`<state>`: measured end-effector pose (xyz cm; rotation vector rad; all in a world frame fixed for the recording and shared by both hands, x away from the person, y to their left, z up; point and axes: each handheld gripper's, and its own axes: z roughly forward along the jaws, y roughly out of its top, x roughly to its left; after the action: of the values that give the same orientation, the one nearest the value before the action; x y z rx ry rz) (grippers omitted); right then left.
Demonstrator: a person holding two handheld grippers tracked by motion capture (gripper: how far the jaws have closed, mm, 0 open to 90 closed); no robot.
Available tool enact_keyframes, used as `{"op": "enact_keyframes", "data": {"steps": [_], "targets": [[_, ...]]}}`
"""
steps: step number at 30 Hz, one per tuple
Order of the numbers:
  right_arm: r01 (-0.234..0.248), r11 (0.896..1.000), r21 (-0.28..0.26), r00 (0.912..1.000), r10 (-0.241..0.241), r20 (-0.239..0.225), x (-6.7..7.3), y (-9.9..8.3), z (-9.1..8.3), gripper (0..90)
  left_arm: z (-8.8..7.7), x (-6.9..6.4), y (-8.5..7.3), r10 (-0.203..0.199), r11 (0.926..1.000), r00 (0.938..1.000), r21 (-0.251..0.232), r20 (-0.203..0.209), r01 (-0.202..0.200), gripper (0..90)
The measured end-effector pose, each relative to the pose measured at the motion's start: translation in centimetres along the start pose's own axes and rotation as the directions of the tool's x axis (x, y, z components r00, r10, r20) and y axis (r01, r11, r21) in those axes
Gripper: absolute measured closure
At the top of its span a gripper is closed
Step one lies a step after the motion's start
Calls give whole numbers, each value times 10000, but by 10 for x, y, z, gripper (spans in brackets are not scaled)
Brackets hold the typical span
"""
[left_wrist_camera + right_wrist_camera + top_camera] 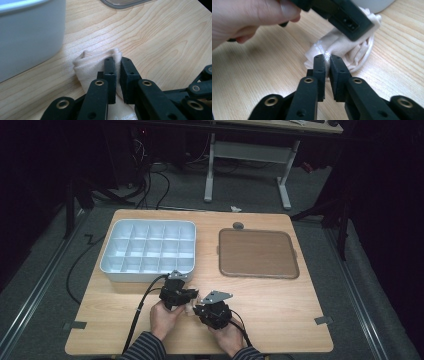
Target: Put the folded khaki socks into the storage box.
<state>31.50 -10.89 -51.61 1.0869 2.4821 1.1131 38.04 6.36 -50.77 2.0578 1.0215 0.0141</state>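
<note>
Near the front edge of the counter (280, 320), the left claw (186, 296) and the right claw (200, 311) meet over a small cream cloth pouch (189, 308), each pinched narrow on a fold of it (left on the bunched end, right apparently on a printed edge). Beyond them sit a white compartment tray (149, 251) and, to its right, a brown lid (258, 253).
</note>
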Motion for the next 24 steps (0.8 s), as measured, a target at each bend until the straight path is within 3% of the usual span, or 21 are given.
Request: {"op": "enact_keyframes", "data": {"steps": [10, 17, 24], "targets": [[316, 9987, 392, 9990, -328, 316, -3, -7, -1, 867, 6, 2, 1, 77, 10000, 10000, -38, 53, -77, 844], [-55, 9993, 361, 9999, 49, 152, -10, -11, 2, 868, 5, 2, 1, 138, 9999, 9998, -49, 155, -138, 831], [-274, 9993, 250, 9996, 271, 118, -11, -11, 2, 862, -3, -3, -3, 433, 9987, 9989, -283, 159, -428, 706]]}}
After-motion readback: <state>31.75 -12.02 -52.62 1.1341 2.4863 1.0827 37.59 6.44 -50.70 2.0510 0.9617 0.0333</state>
